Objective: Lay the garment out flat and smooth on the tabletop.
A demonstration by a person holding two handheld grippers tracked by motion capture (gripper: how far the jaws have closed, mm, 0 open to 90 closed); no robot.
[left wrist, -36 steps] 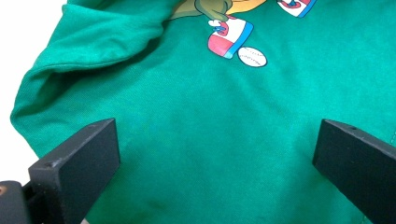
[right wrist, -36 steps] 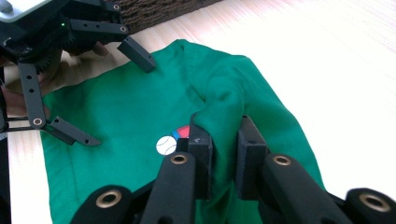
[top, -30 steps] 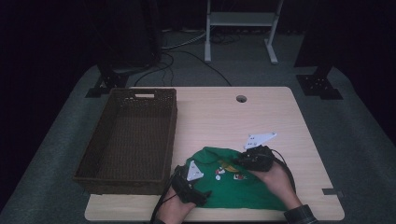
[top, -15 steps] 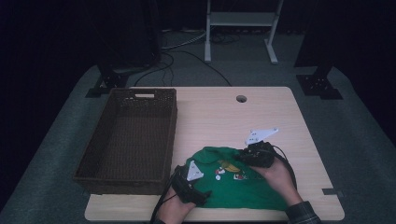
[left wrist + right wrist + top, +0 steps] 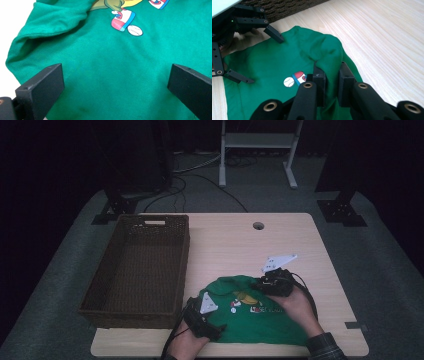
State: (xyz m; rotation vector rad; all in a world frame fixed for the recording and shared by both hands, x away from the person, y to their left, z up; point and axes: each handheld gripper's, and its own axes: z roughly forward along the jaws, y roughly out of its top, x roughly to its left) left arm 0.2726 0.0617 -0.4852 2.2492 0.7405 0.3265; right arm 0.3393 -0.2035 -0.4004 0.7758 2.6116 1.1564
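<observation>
My right gripper [image 5: 329, 75] has its jaws pinched on a fold of the green sweatshirt [image 5: 250, 317], which lies on the counter [image 5: 225, 245] just beside the wicker basket [image 5: 140, 265]; my left gripper [image 5: 115, 82] rests with jaws spread wide on the sweatshirt.

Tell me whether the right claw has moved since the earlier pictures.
Yes, slightly: the right claw, pinching the green shirt, has edged toward the table's far right, away from the basket.

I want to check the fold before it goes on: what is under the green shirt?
The green shirt lies on the wooden table, bare around it. Anything beneath the cloth is covered.
</observation>
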